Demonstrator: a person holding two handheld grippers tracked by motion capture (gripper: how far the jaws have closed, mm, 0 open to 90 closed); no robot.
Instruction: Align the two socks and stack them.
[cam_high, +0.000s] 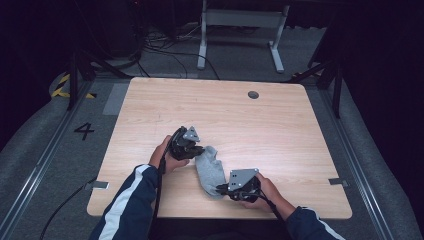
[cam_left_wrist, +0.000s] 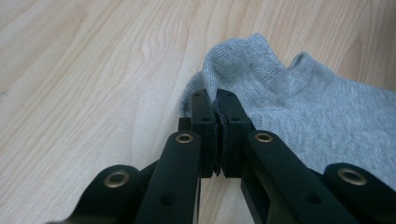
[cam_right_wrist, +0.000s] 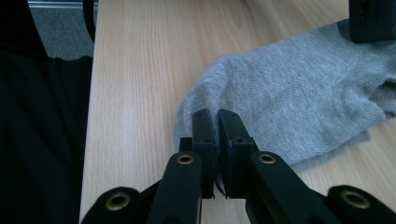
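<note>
Near the table's (cam_high: 150, 100) front edge lies the sock (cam_high: 209, 167); the left gripper (cam_high: 199, 150) pinches its cuff, the right gripper (cam_high: 222, 189) its toe, likely to stretch it flat.

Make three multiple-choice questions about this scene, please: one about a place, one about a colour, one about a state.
1. Where does the sock lie on the table?
A. By the near edge, between the two grippers
B. At the far edge, beside the round hole
C. On the floor by the number 4

2. What colour is the sock?
A. Red
B. Grey
C. Dark blue

3. How does the left gripper stand?
A. Wide open above the sock
B. Shut on a fold of the sock
C. Lying free on the table

Answers:
1 A, since the high view shows it between the left gripper and the right gripper, near the person's side.
2 B, the knit cloth is light grey in all views.
3 B, the left gripper view shows cloth pinched between its closed jaws.
</note>
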